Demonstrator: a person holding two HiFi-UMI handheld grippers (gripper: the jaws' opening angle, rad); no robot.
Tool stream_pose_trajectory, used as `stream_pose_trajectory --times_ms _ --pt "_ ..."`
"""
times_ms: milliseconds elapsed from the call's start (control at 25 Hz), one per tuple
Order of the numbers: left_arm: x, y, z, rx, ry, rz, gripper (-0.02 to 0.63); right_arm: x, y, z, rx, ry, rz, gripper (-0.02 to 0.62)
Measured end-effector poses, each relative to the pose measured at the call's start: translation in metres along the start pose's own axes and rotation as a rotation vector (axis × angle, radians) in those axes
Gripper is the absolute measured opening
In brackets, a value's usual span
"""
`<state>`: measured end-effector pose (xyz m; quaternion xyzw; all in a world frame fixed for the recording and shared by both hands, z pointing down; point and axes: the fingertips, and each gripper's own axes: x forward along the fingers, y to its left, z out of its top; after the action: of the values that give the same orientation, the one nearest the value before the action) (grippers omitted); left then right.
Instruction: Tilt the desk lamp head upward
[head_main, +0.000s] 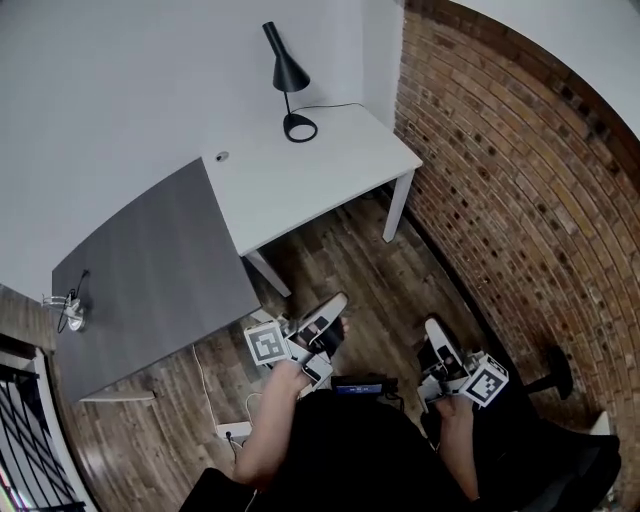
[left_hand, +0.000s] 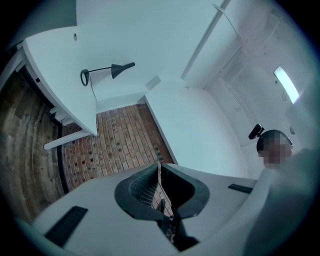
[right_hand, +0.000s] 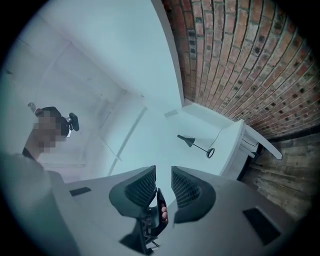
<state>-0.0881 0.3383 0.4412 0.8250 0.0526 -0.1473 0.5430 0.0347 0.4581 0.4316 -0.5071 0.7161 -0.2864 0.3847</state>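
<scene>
A black desk lamp (head_main: 288, 78) stands at the back of the white desk (head_main: 330, 175), its cone head pointing down and its ring base (head_main: 300, 127) near the wall. Both grippers are held low over the wooden floor, far from the lamp. My left gripper (head_main: 334, 306) is shut with nothing between its pads. In the left gripper view the lamp (left_hand: 107, 72) shows small at the upper left, beyond the left gripper (left_hand: 159, 175). My right gripper (head_main: 433, 328) stands open and empty. Past the right gripper (right_hand: 163, 181), the lamp (right_hand: 195, 144) is far off.
A grey desk (head_main: 150, 270) adjoins the white one on the left, with a small clamp-like item (head_main: 70, 315) at its far end. A brick wall (head_main: 510, 190) runs along the right. A power strip (head_main: 232, 431) lies on the floor, and a chair base (head_main: 553, 380) is at right.
</scene>
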Motion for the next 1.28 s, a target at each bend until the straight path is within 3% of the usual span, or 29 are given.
stream_pose_trajectory --times_ms 400,640,1040,1280 --pt "0.036 0.018 0.003 -0.006 -0.031 0.028 0.014 0.006 -0.037 0.030 0.059 0.022 0.034 0.081" --pt "0.059 0.042 0.014 -0.047 -0.006 0.003 0.014 0.021 -0.052 0.036 0.047 0.030 -0.003 0.081" --pt "0.111 0.071 0.097 -0.034 0.024 -0.097 0.014 0.105 -0.078 0.075 -0.022 0.022 -0.043 0.081" --pt "0.111 0.097 0.146 -0.085 -0.009 -0.126 0.014 0.158 -0.088 0.072 -0.056 0.046 -0.059 0.081"
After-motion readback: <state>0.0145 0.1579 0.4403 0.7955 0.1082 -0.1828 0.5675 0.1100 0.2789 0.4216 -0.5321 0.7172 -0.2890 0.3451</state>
